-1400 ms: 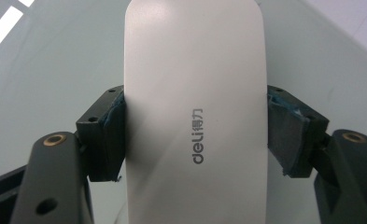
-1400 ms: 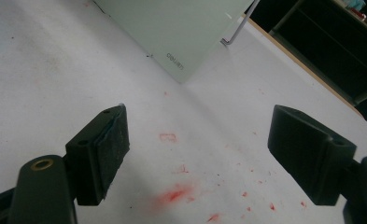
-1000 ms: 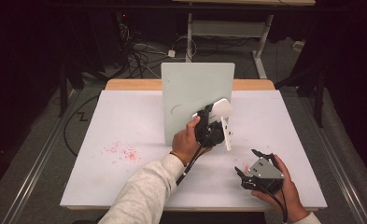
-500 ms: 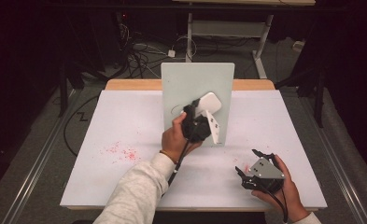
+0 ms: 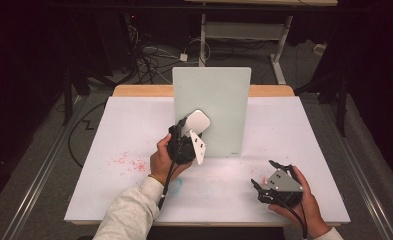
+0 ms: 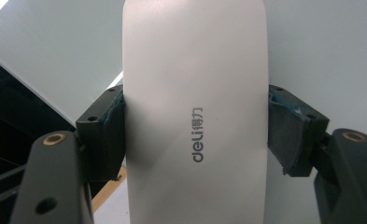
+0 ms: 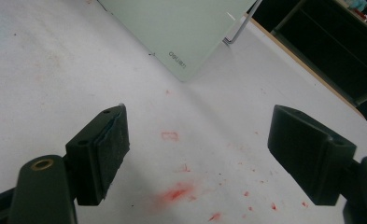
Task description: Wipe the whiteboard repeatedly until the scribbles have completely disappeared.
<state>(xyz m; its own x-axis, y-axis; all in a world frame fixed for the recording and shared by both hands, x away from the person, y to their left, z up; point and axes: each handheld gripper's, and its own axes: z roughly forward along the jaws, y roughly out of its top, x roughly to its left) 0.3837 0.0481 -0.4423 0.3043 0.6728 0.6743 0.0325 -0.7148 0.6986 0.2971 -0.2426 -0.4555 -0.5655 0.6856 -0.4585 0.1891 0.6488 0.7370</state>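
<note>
A pale green-white board (image 5: 219, 97) stands upright at the middle of the white table (image 5: 129, 125). My left gripper (image 5: 190, 132) is shut on a white oblong eraser (image 5: 197, 121) and holds it up at the board's lower left part. In the left gripper view the eraser (image 6: 195, 116), printed "deli", sits clamped between both pads (image 6: 112, 130) with the board (image 6: 321, 46) right behind it. My right gripper (image 5: 265, 175) rests open near the table's front right. Its jaws (image 7: 200, 144) stand wide apart over bare tabletop, with the board's lower corner (image 7: 181, 28) farther ahead.
Red marker smudges (image 5: 129, 162) stain the table left of the left hand, and more red specks (image 7: 176, 192) lie under the right gripper. A metal stand leg (image 7: 239, 28) props the board from behind. A wooden strip (image 5: 139, 90) edges the table's far side; cables lie on the floor beyond.
My left gripper has carried the eraser leftward across the board's face, from its right half to its lower left. The right gripper has stayed put.
</note>
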